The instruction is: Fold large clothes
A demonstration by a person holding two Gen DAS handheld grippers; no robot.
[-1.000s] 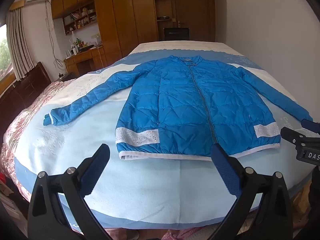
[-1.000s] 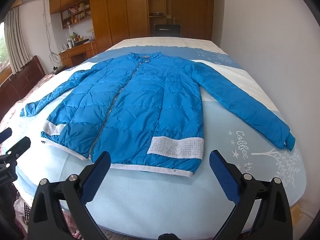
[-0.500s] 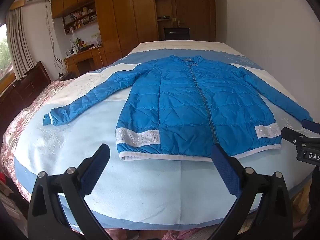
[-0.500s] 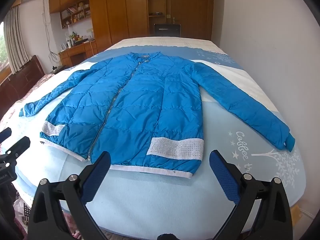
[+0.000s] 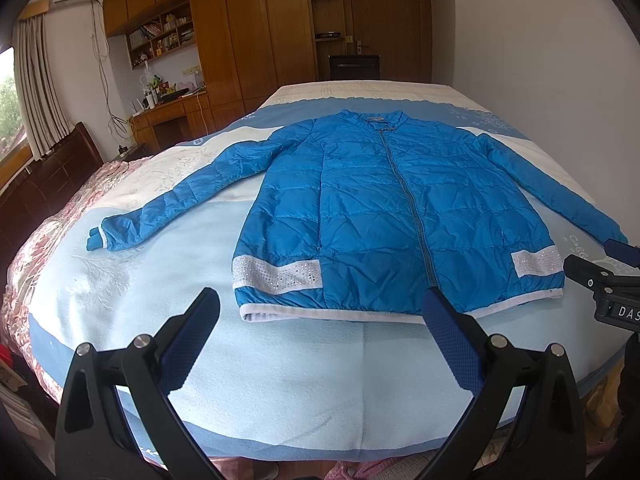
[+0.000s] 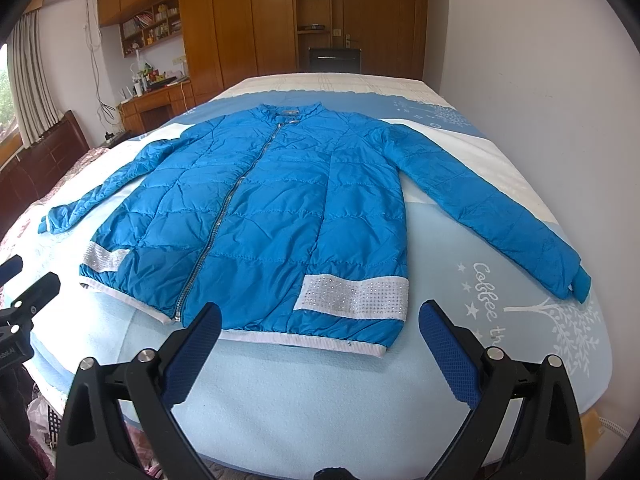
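Bed (image 5: 320, 380) fills most of both views, with its pale blue cover, and hardly anything on it has altered over the last second. Against the earlier pictures the scene sits a touch differently in each frame, which I take for a slight drift of the hands and not a real approach.

Jacket (image 5: 384, 220) lies flat and face up across the middle of the frame in both views, zipped, collar toward the top, white hem toward the bottom. Its sleeves are spread wide: one cuff (image 5: 98, 240) reaches the left middle of the left wrist view, the other cuff (image 6: 576, 286) the right middle of the right wrist view. No fold has been made, so I judge the task is at its very start.

Left tool (image 5: 320, 324) hovers at the bottom of its frame with jaws spread wide and nothing between them, short of the hem. Right tool (image 6: 320, 328) is the same, wide apart and empty, just short of the hem. With both held back and idle, a sleeve looks the likely first thing to take.
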